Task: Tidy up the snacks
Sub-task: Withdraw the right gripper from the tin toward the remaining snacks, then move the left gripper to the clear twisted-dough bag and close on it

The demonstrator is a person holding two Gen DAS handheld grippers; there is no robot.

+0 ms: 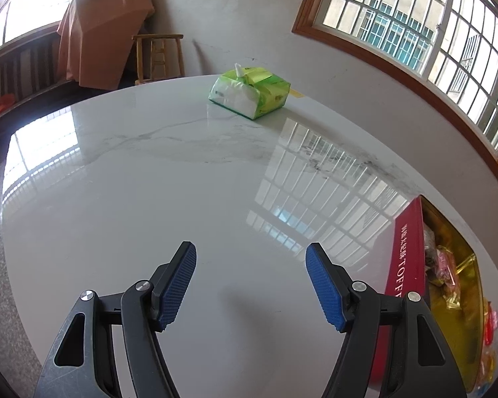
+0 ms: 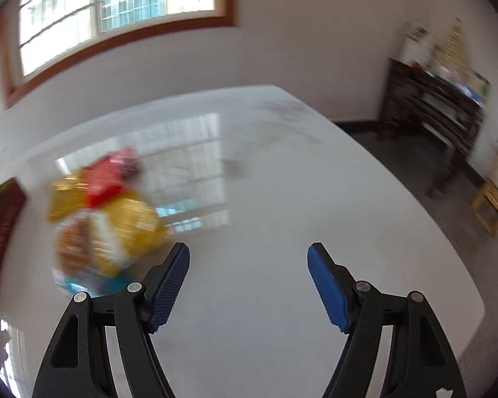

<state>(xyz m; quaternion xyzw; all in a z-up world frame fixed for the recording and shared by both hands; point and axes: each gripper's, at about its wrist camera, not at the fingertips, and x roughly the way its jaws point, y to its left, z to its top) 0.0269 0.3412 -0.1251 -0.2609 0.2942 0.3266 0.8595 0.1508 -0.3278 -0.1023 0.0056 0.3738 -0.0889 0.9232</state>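
**Snacks partly cut off, grippers spread over bare marble**

Left wrist view: left gripper [image 1: 250, 255] hangs with its jaws wide apart, holding nothing, over the white marble table [image 1: 149, 172]. A red box [image 1: 406, 252] with a gold lining sits at the right frame edge, cut off; wrapped snacks inside are hard to make out. A green tissue pack [image 1: 249, 91] lies near the far edge, well apart.

Right wrist view: heavily blurred. Right gripper [image 2: 249, 253] is spread and empty. A snack pile [image 2: 103, 212] lies just left of its left finger; the box [image 2: 0, 235] is clipped at the left edge. Bare tabletop stretches ahead to the right rim.
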